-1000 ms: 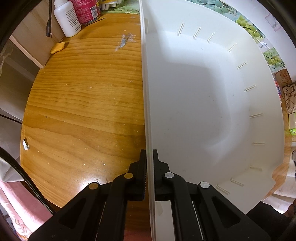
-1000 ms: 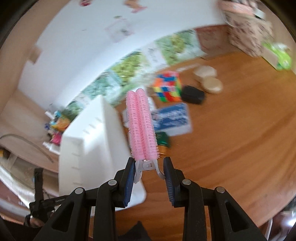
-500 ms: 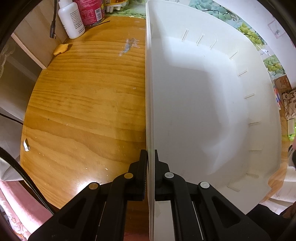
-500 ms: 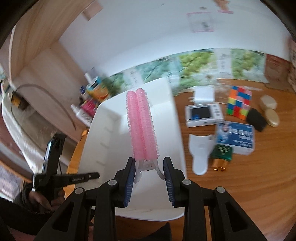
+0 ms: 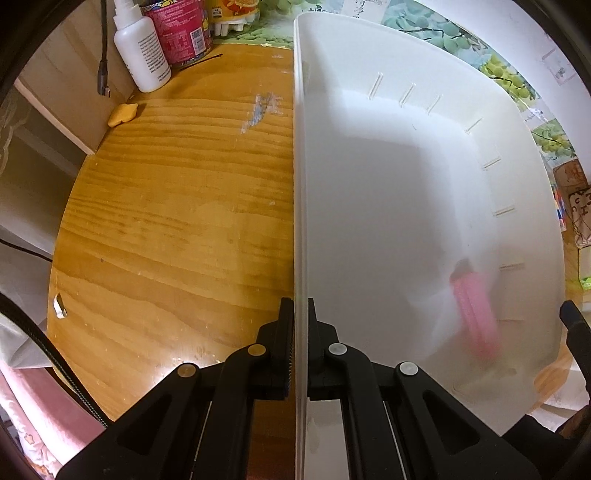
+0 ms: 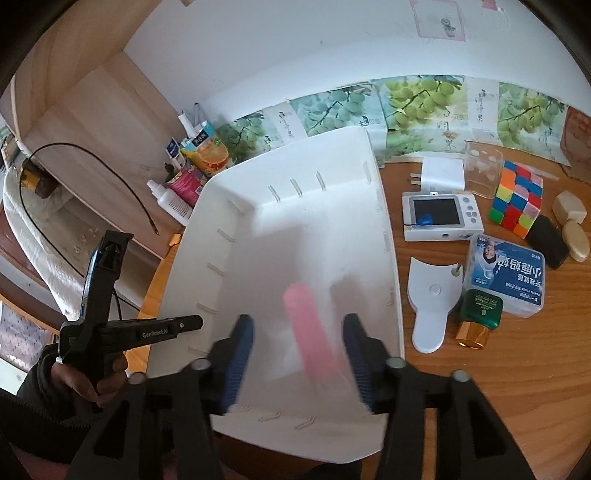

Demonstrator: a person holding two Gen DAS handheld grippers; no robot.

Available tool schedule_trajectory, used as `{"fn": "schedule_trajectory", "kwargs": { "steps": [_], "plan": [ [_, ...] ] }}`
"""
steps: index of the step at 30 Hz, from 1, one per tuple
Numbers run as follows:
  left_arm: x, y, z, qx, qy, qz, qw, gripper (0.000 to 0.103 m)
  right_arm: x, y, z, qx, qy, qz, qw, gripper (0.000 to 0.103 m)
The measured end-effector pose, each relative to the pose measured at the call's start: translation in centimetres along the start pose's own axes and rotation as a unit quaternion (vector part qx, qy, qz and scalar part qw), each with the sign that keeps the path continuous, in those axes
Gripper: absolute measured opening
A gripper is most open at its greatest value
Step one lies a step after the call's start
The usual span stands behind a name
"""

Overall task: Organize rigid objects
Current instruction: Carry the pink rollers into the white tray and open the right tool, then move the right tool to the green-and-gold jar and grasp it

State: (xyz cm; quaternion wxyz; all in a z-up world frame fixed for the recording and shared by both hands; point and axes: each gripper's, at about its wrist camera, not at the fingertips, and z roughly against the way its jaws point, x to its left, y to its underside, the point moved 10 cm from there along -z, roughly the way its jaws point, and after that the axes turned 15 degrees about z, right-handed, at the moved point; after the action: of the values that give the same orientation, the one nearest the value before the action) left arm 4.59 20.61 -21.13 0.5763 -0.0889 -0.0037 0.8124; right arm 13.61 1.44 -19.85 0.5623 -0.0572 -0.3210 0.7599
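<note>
**Pink hair roller dropping into a white bin as the right fingers spread**

A large white plastic bin [image 6: 295, 236] sits on a wooden tabletop [image 5: 177, 221] and fills the middle of both views. Every place below is given relative to this bin.

The left gripper [image 5: 301, 332] points straight down over the bin's left wall. Its two black fingers [image 5: 284, 332] are closed tight on that thin wall, one finger outside the bin and one inside. In the right wrist view a hand [image 6: 99, 376] holds this gripper at the bin's left edge.

The right gripper [image 6: 297, 354] hangs over the bin's near end, tilted downward. Its blue-padded fingers [image 6: 240, 354] are opening, and their pads stand clear of the pink hair roller [image 6: 310, 332] between them. The roller is blurred by motion. It lies inside the bin, near the near wall and toward the bin's right side. Its long axis runs roughly from the bin's near end to its far end, slightly slanted, one end pointing back at the right gripper. Whether it rests on the bin floor cannot be told through the blur.

Right of the bin, on the tabletop, lie a small white screen gadget [image 6: 441, 218], a white charger plug [image 6: 441, 173], a colourful puzzle cube [image 6: 517, 199], a blue-labelled floss box [image 6: 506, 273], a green bottle with a gold cap [image 6: 478, 317] and a flat white scraper-shaped piece [image 6: 432, 302]. Left of the bin's far end stand a white bottle [image 5: 142, 55] and a pink can [image 5: 177, 31].
</note>
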Motion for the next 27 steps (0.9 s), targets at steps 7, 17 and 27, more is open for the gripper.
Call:
{"fn": "schedule_trajectory", "kwargs": {
  "steps": [7, 17, 27],
  "plan": [
    [-1.3, -1.6, -0.9, -0.006, -0.017, -0.027, 0.9995, 0.004, -1.0, -0.3, 0.3, -0.009, 0.009, -0.016, 1.000, 0.058],
    [-2.6, -4.2, -1.0, 0.000, -0.022, -0.048, 0.9986, 0.004, -5.2, 0.1, 1.8, -0.042, 0.038, -0.092, 0.994, 0.059],
    [-5.4, -7.5, -0.9, -0.012, -0.044, -0.108, 0.9931, 0.005, -10.7, 1.5, 3.9, -0.057, 0.102, -0.156, 0.981, 0.067]
  ]
}}
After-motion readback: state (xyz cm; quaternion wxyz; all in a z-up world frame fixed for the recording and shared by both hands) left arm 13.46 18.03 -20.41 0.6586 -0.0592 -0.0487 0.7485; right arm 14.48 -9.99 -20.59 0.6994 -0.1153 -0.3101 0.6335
